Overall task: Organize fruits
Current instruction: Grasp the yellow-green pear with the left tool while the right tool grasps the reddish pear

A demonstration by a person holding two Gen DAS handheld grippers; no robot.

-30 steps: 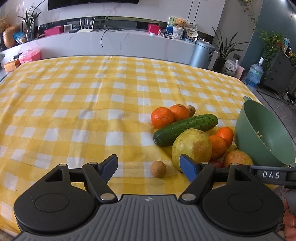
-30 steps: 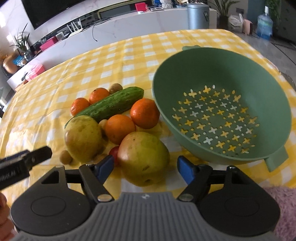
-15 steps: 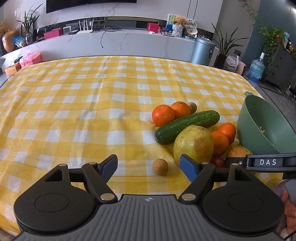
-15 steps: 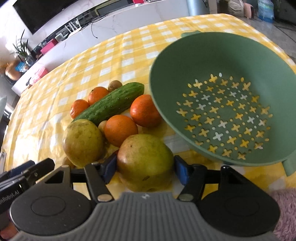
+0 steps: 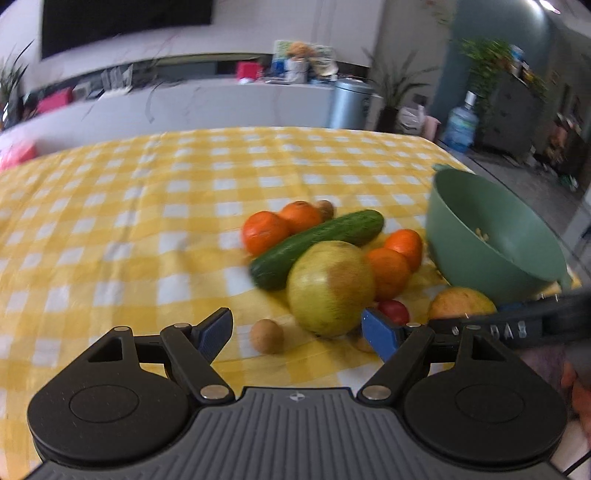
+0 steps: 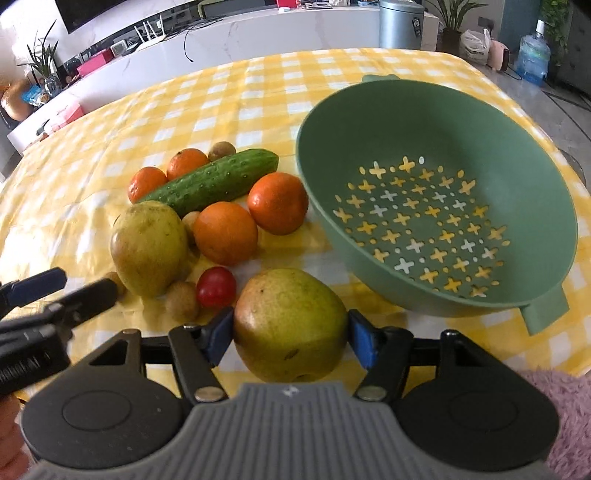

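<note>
Right wrist view shows a counter under yellow-and-white checked cloth [image 6: 258, 96], a white marble ledge [image 6: 240, 33] behind, and the green perforated plastic colander's [image 6: 436, 199] inside. Its right hand-held gripper [image 6: 290, 334] clamps a large yellow-green pear [image 6: 290, 325]. Left view alone shows the left hand-held gripper [image 5: 297, 330] opening, empty, near a small brown longan [image 5: 266, 335].
</note>
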